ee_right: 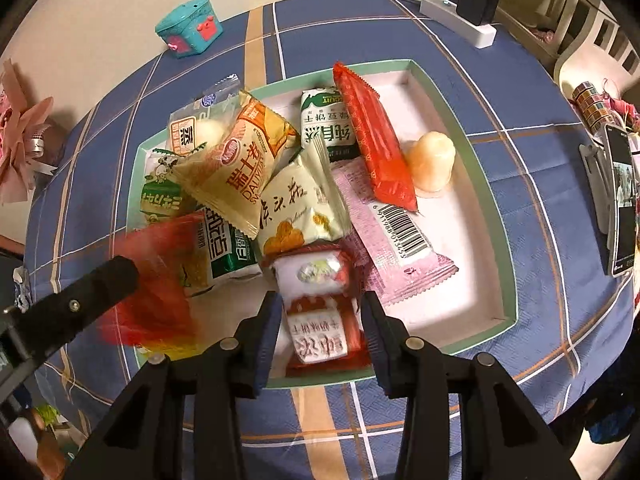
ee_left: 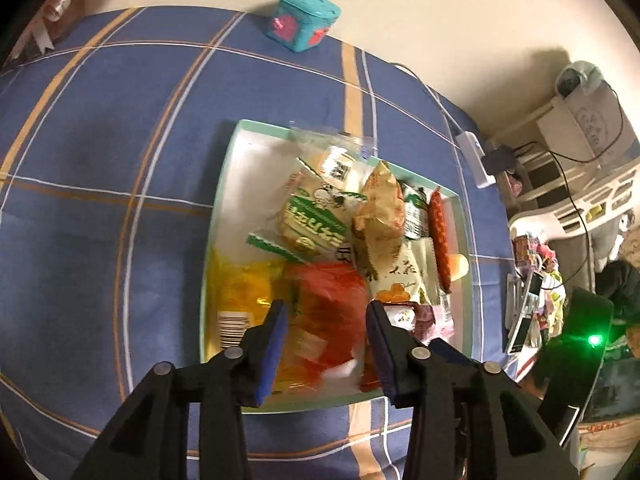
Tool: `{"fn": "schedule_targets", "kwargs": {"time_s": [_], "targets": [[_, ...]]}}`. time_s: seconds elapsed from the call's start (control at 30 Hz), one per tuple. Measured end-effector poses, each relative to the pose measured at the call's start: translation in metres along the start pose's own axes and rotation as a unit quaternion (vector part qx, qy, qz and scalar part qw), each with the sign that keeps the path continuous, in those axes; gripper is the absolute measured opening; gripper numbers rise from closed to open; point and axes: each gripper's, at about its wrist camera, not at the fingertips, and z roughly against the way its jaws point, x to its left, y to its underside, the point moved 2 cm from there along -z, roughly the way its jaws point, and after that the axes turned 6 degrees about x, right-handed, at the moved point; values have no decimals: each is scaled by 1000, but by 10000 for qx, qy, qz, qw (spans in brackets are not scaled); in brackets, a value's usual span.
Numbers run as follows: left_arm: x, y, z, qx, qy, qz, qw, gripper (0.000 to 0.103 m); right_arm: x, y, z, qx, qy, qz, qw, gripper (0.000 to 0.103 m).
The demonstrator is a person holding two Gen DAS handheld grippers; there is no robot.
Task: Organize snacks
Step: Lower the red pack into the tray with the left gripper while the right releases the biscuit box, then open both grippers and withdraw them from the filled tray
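Observation:
A mint-rimmed white tray on the blue checked cloth holds several snack packets. My left gripper hangs over its near end, jaws apart. A blurred red and orange packet lies between the fingers, and I see no firm pinch on it. One left finger shows beside that packet in the right wrist view. My right gripper is shut on a red and white packet, raised a little above the tray's near rim.
In the tray lie a long red packet, a pink packet, a jelly cup and a yellow packet. A teal box and a power strip sit at the far side. A phone stands at the right.

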Motion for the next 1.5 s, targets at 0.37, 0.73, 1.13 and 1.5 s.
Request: {"fn": "schedule_targets", "kwargs": {"time_s": [0.37,0.73,1.13,1.5], "targets": [[29,8,22,-357,-1149,143,9926,82,23,10,15,-209,96,225,9995,62],[54,36,47,-851,-2091,56,9742,103,41,43,32,-458,208,500,9975,96],[54,66,80,-1356,-2444,-5,9602,103,44,74,58,-826,214,589,9946,96],[60,82,78,-1199,-2701,20,9553,103,42,83,61,-919,252,665,9932,96]]}}
